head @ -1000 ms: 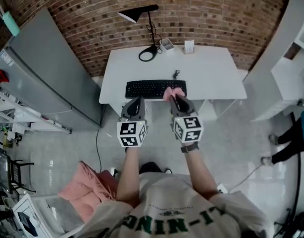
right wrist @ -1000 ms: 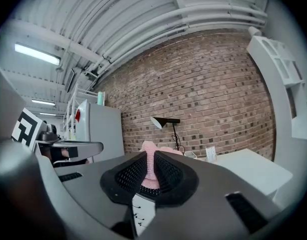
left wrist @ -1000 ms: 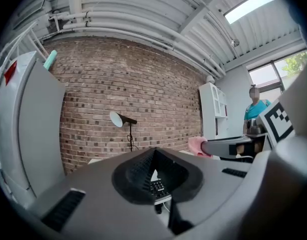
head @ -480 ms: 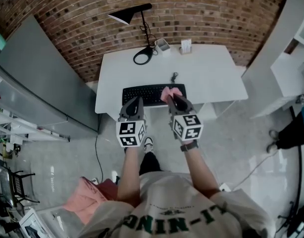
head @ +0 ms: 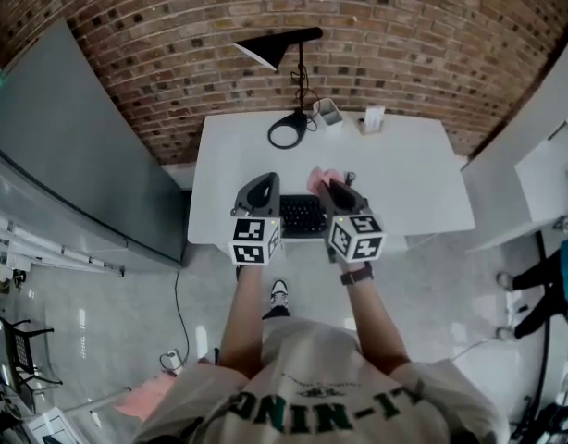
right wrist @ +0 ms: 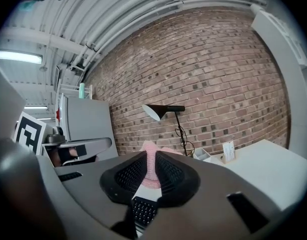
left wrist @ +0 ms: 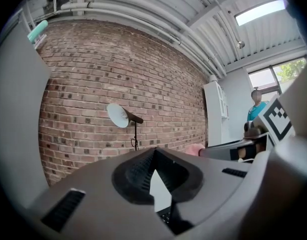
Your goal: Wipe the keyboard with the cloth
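— Pink soft cloth (right wrist: 152,148), is that what the right gripper (right wrist: 151,160) has?
— Yes. Its jaws pinch the cloth from both sides, and a bunch of it stands out past the tips.
— And the left gripper (left wrist: 154,153)?
— Its jaws are pressed together at the tips with nothing between them. It is held just beside the right one.
— Where is the flat black keyboard (head: 302,216)?
— On the white worktop (head: 409,169), near its front edge, partly under both grippers in the head view. The cloth shows just past the keyboard's far edge, toward its right end. I cannot tell whether it touches anything.
— Further out?
— A black desk lamp (head: 277,46) stands at the worktop's back, against the red-brown brick wall (head: 423,26).
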Demonstrator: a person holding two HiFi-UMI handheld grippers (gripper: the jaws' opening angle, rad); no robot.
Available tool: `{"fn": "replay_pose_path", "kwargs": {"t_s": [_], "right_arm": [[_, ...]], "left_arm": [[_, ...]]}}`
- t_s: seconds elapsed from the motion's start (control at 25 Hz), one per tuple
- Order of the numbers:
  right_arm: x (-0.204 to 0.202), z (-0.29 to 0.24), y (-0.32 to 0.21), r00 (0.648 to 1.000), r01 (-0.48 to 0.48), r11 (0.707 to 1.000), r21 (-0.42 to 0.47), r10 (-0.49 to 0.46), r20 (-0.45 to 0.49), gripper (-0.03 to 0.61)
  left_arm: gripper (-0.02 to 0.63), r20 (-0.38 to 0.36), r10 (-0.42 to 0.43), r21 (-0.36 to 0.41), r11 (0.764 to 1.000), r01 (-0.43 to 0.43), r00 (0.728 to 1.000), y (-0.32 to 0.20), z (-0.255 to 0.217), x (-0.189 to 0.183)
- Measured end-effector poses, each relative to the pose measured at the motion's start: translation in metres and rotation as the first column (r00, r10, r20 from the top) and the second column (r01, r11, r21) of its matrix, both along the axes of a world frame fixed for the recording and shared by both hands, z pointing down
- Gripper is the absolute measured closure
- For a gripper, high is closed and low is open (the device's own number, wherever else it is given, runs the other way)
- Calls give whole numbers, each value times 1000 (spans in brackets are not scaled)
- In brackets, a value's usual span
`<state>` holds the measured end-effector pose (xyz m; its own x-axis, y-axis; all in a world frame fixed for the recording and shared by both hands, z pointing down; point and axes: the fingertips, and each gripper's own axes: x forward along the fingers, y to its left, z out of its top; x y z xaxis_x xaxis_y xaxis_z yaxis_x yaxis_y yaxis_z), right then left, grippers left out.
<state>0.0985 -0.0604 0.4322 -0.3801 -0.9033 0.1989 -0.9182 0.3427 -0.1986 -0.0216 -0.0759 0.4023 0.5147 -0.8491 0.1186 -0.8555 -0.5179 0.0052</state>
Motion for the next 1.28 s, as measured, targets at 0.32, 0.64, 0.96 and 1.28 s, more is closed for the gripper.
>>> {"fn": "replay_pose_path", "kwargs": {"t_s": [0.32, 0.64, 0.96, 1.28], "right_arm": [[-33, 27, -78, 1000, 4, 996, -88, -3, 7, 541], [-65, 69, -117, 1000, 29, 979, -204, -28, 4, 541], [-91, 126, -131, 993, 114, 946, -304, -118, 5, 541], [-133, 197, -127, 961, 255, 849, -463, -273, 29, 541]], "left_arm": [[612, 7, 51, -16, 999, -51, 999, -80, 21, -29], [612, -15, 119, -36, 992, -119, 993, -122, 45, -43], [612, -33, 83, -83, 993, -85, 996, -136, 79, -60], [612, -33, -4, -141, 990, 0, 999, -150, 106, -94]]}}
